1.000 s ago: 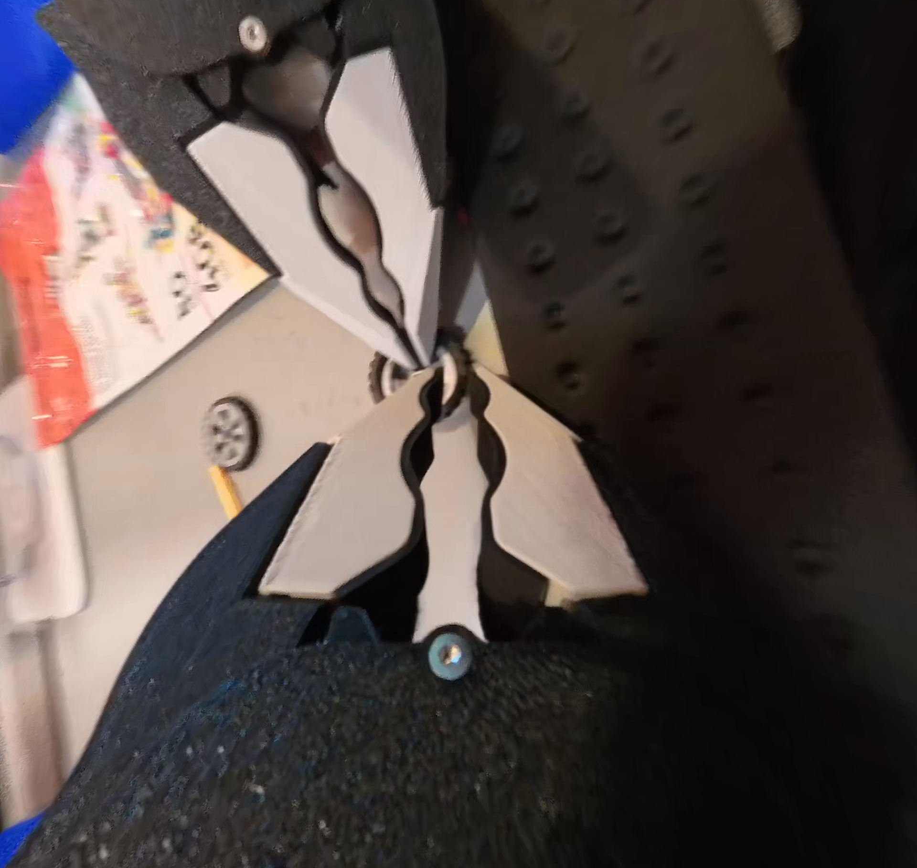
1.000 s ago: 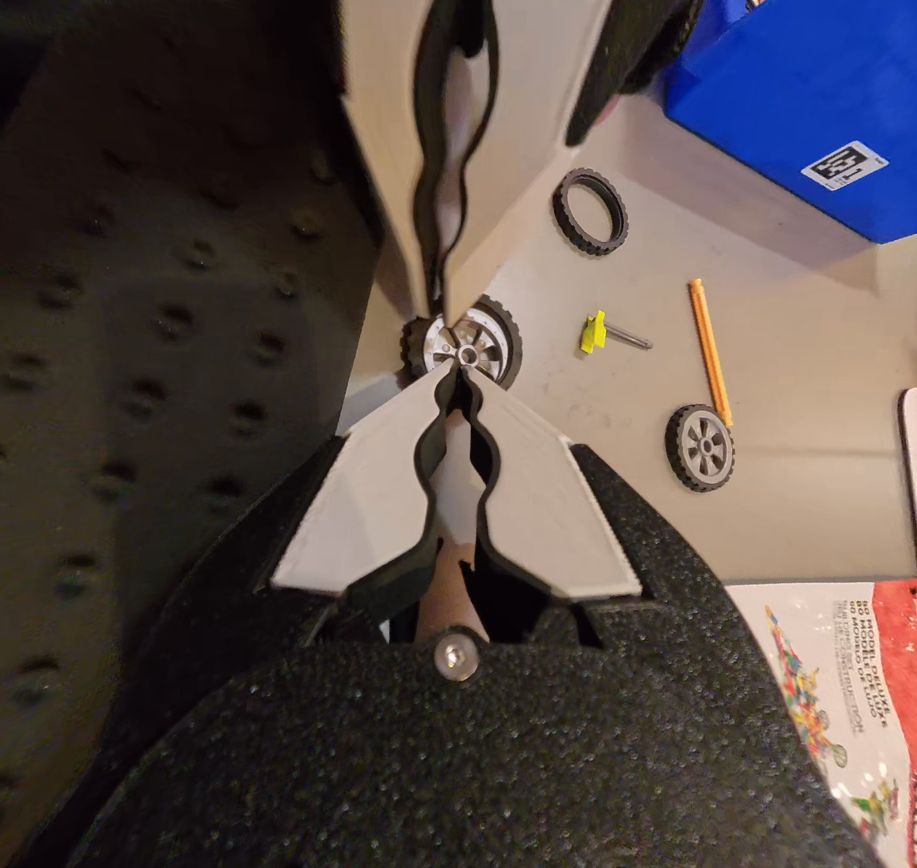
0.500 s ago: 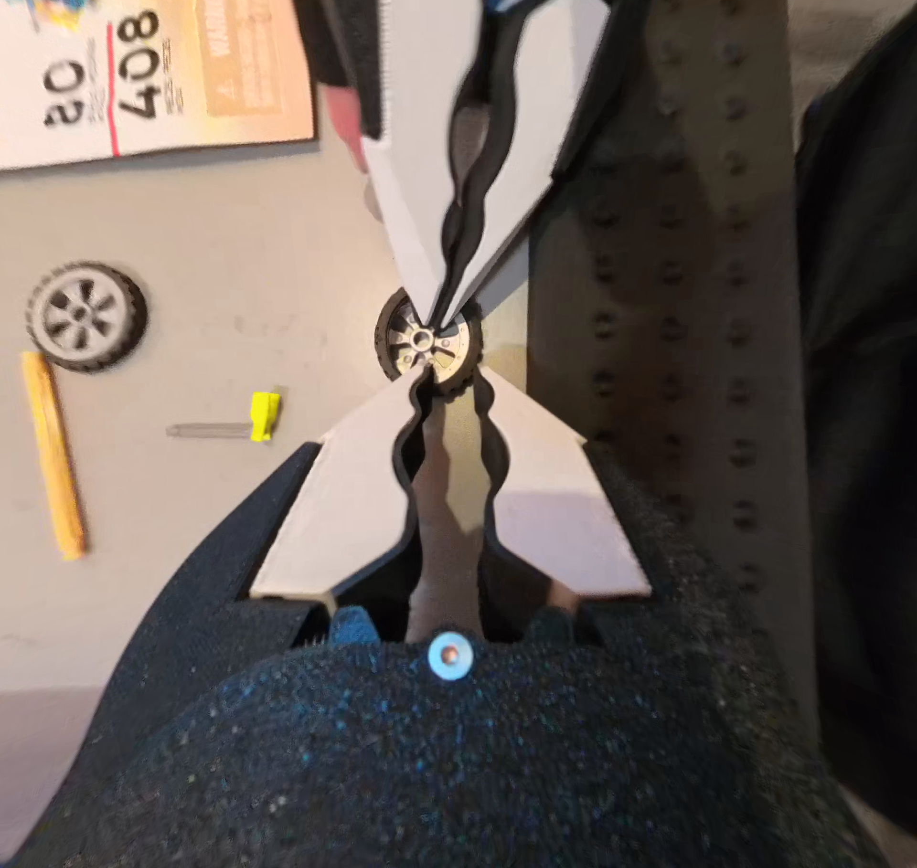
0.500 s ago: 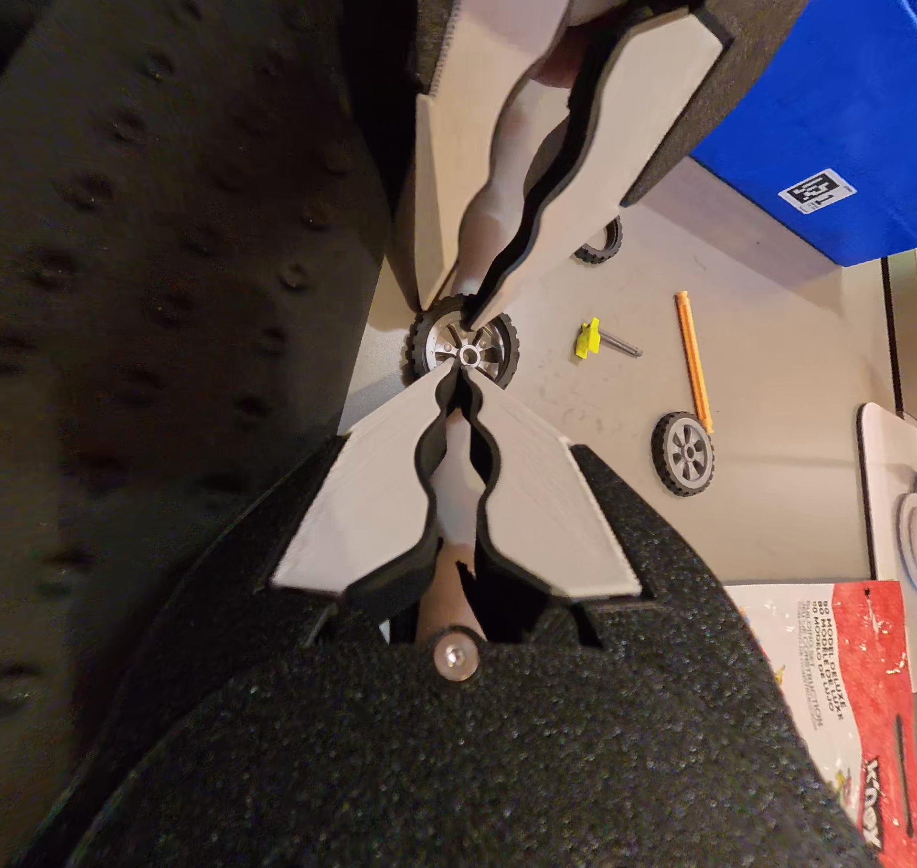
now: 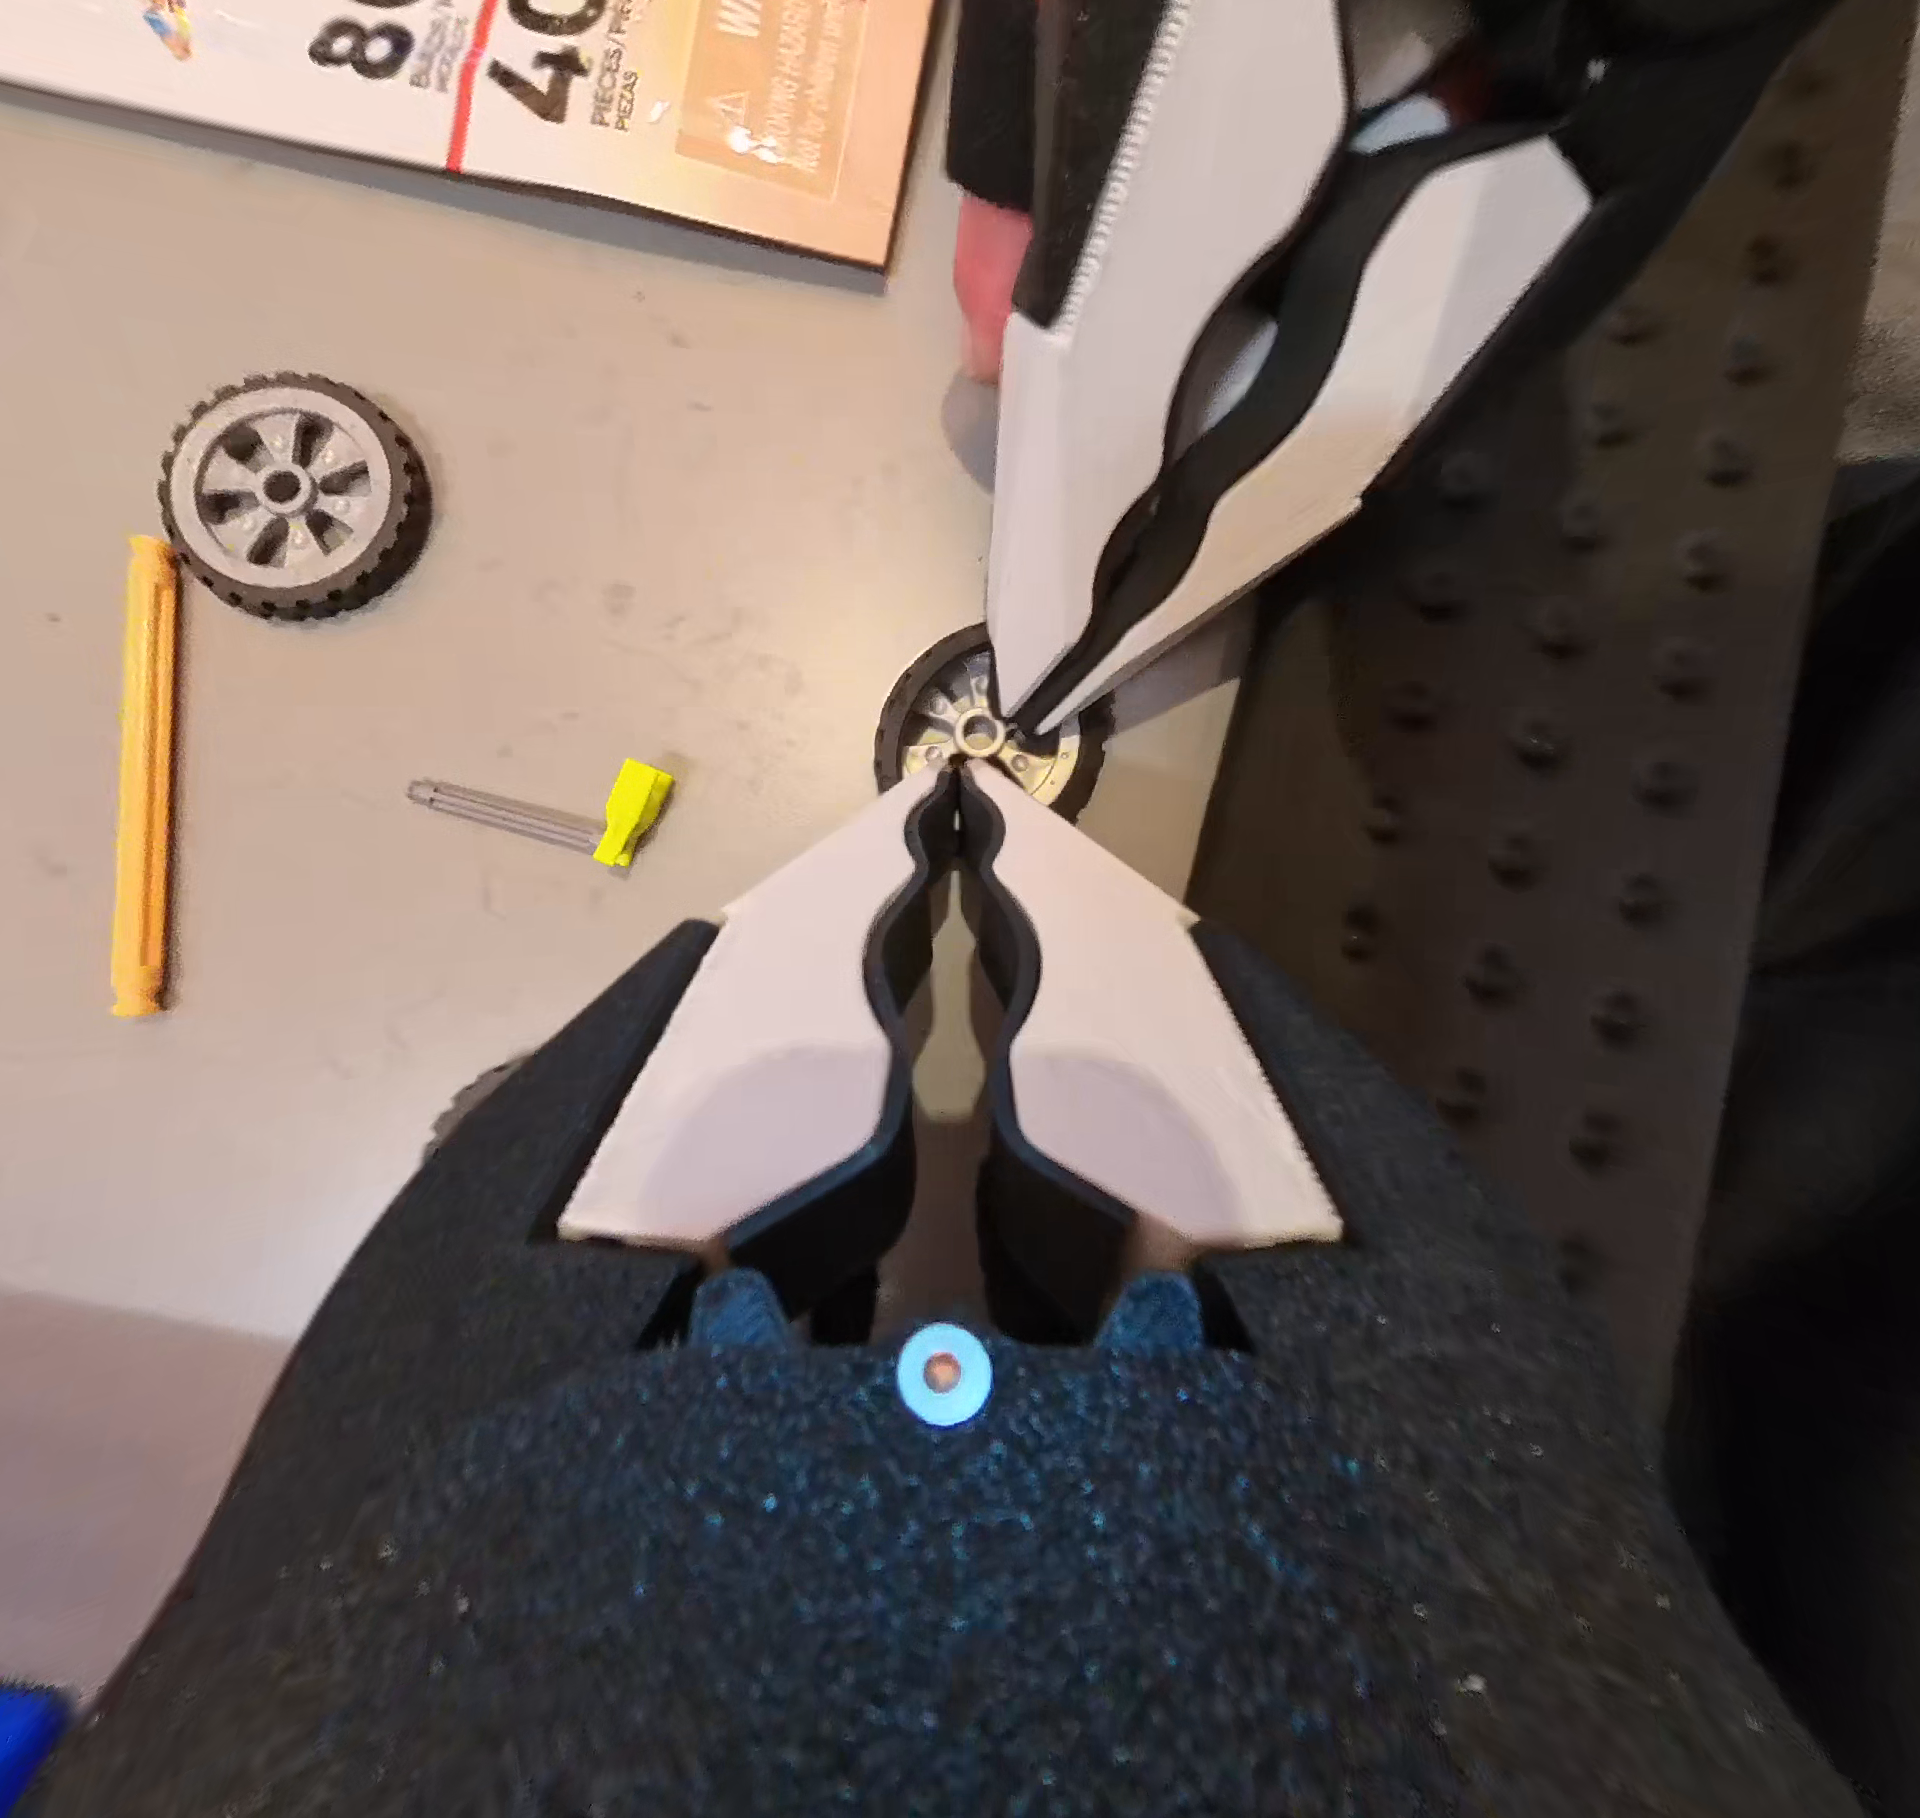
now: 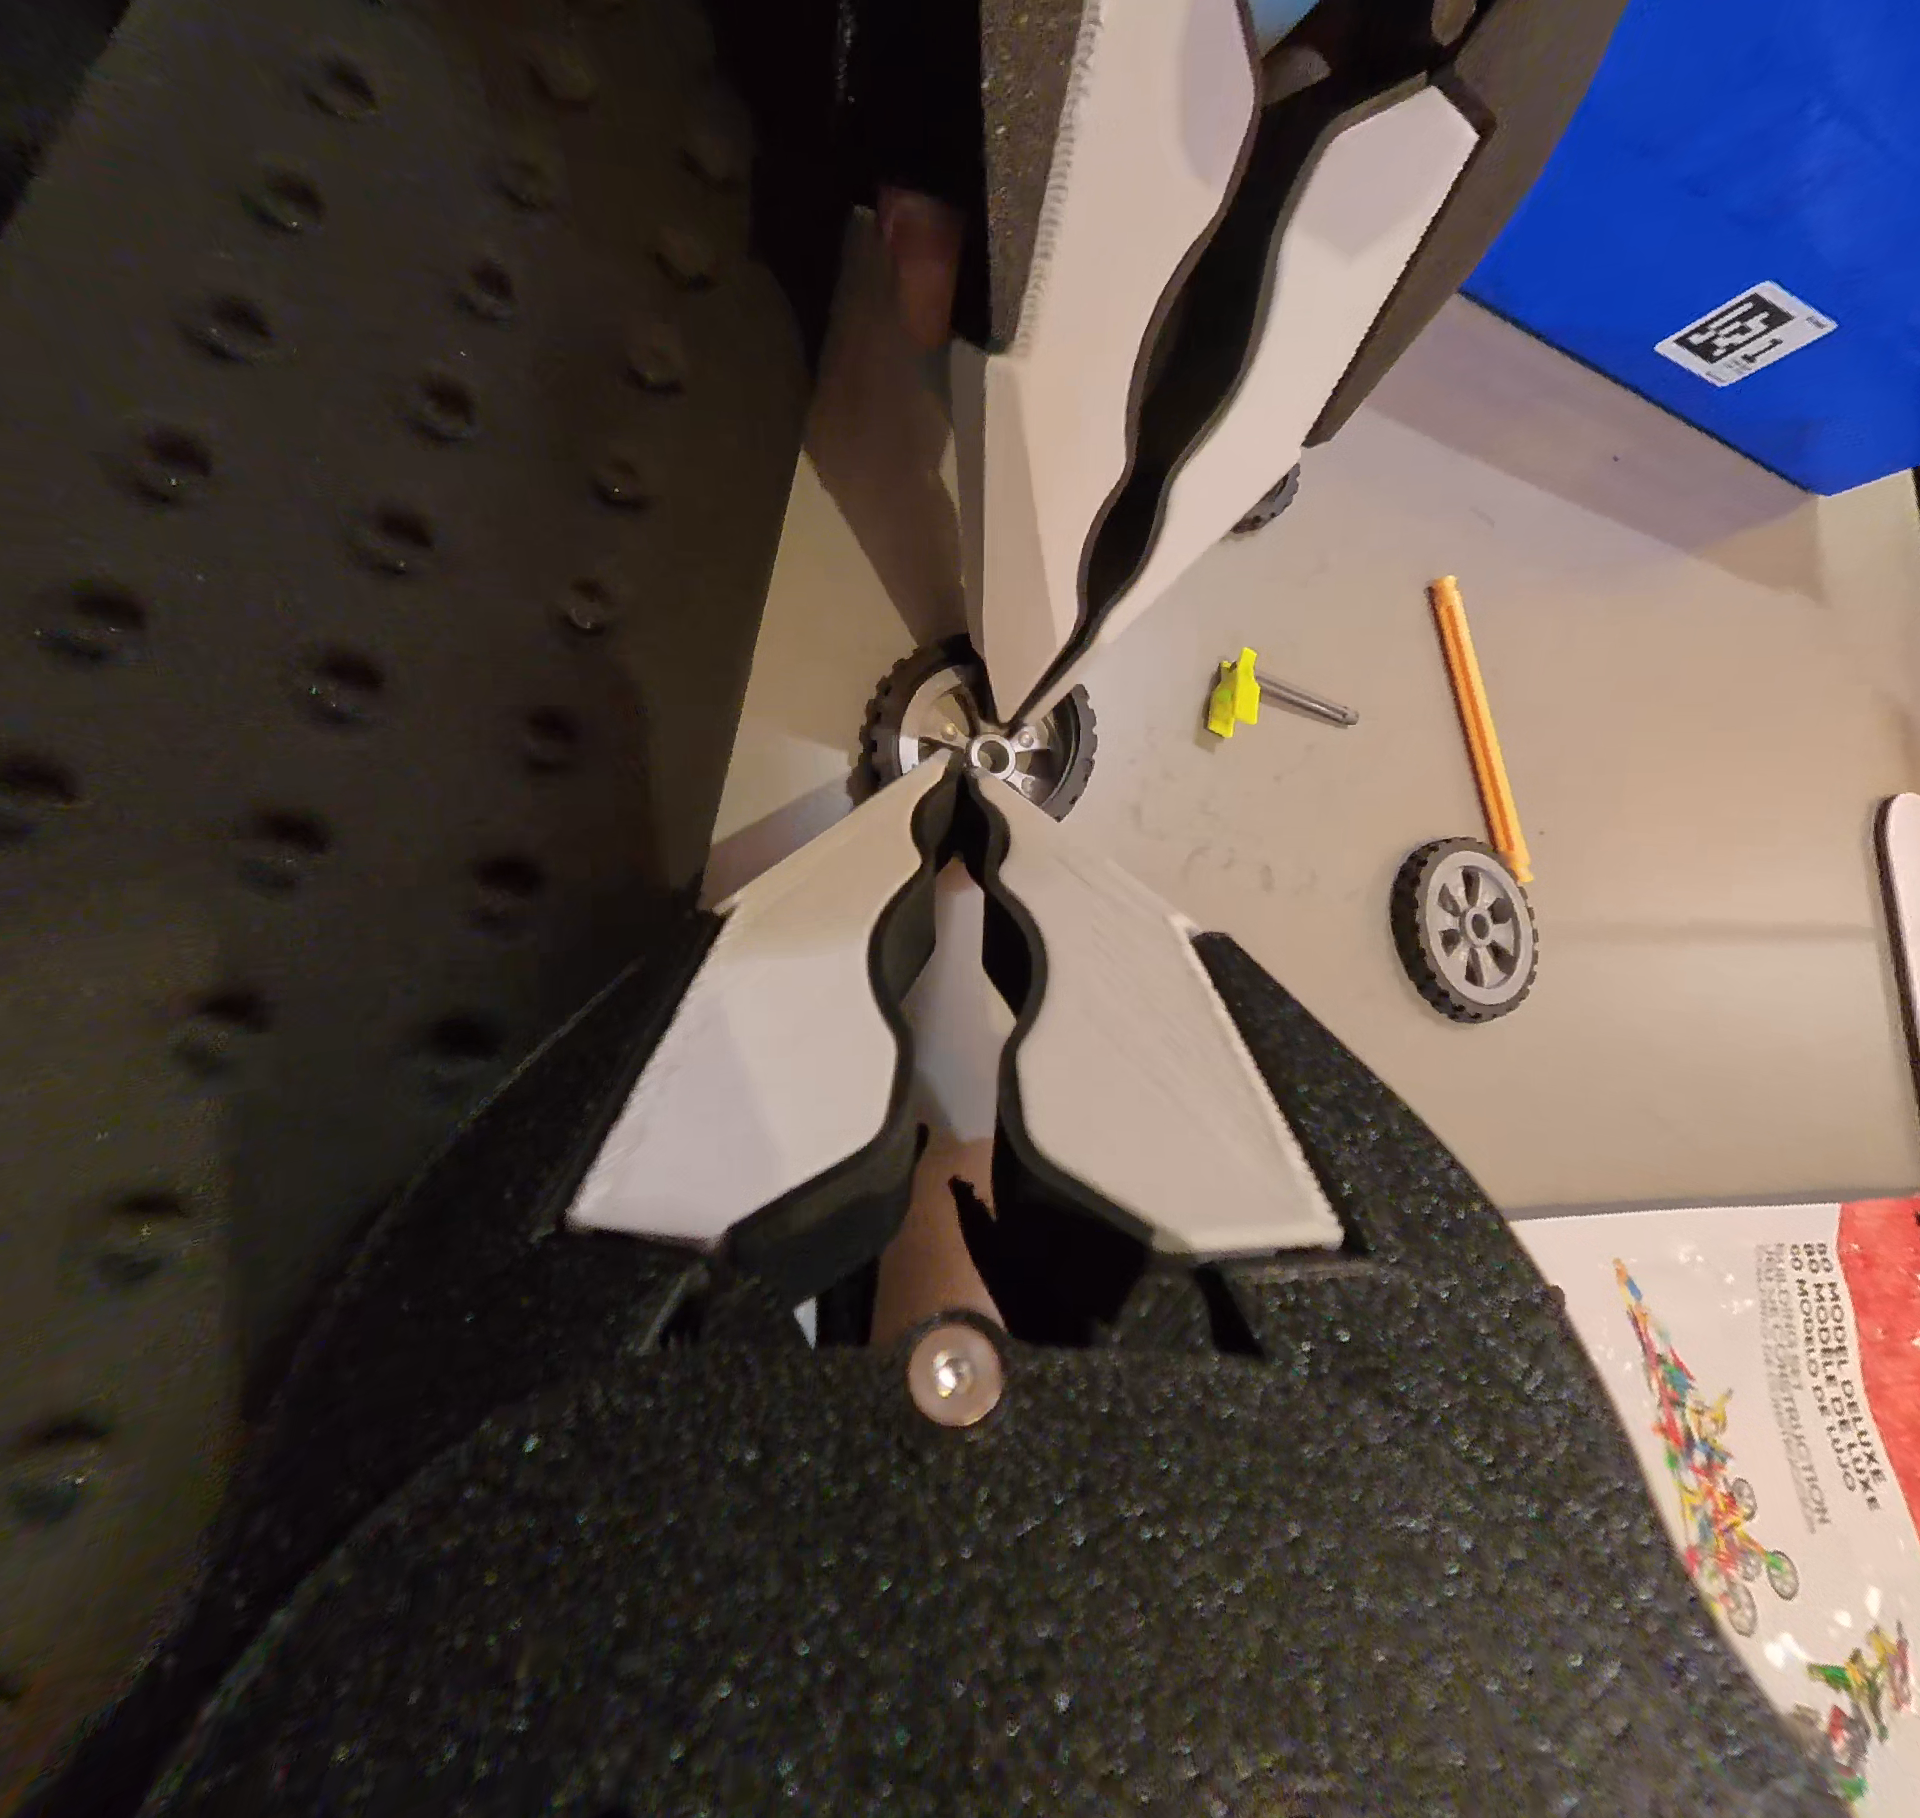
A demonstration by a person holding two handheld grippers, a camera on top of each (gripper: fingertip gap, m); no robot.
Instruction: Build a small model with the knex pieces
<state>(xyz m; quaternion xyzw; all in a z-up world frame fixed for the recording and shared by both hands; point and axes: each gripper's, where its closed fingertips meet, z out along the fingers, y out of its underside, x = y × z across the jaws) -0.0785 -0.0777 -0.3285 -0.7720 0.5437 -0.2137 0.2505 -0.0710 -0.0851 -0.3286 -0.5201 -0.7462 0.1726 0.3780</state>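
Left wrist view: wheel [image 5: 987, 729] flat, hub up, between 2 closed hand-held grippers.

Left claw [image 5: 956, 781]: white fingers, black pads
Wheel [image 5: 1049, 766]: grey hub, black treaded tyre
Long rod [image 5: 145, 776]: yellow
Short rod [image 5: 499, 812]: grey, yellow-green clip
Bin [image 6: 1745, 158]: blue
Mat [image 6: 364, 521]: black, dimpled
Table [image 5: 623, 469]: beige

looks like a hobby or lab work desk, can't tell which: plain grey tabletop [image 5: 644, 480] with loose construction-toy parts, small wheel [image 5: 296, 495], yellow rod [image 5: 145, 776], grey pin with yellow clip [image 5: 540, 818], printed toy-kit box [image 5: 468, 33], blue bin [image 6: 1756, 168], black dimpled mat [image 6: 343, 542] at the edge.
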